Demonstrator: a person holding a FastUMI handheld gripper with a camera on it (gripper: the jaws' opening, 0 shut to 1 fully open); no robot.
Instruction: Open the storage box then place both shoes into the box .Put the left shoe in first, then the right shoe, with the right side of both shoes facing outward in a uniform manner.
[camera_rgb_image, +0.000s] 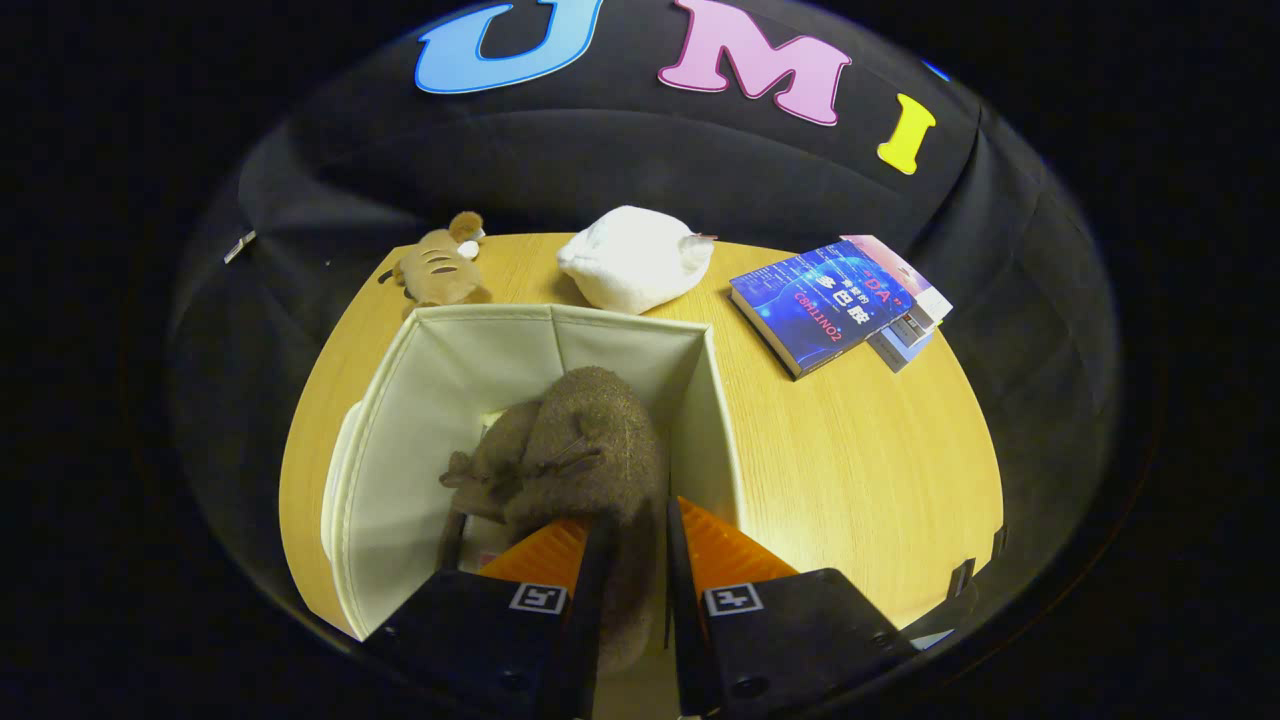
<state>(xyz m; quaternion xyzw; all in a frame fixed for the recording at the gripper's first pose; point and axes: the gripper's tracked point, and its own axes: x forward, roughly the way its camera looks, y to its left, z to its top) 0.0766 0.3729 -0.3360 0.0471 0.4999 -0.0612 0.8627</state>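
Gripper (633, 545) clamped on brown fuzzy shoe (590, 450), both fingers pressing its heel. Shoe inside open cream storage box (420, 400) ahead. Stacked books (835, 305) beyond, rightward.

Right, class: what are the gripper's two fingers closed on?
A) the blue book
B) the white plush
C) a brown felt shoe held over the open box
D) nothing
C: the gripper pinches the brown shoe between both fingers, inside the open storage box.

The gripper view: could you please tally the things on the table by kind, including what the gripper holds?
Shoes: 1, a brown shoe clamped by the gripper inside the box
Storage boxes: 1
Plush toys: 2, brown and white
Books: 2, stacked
Total: 6
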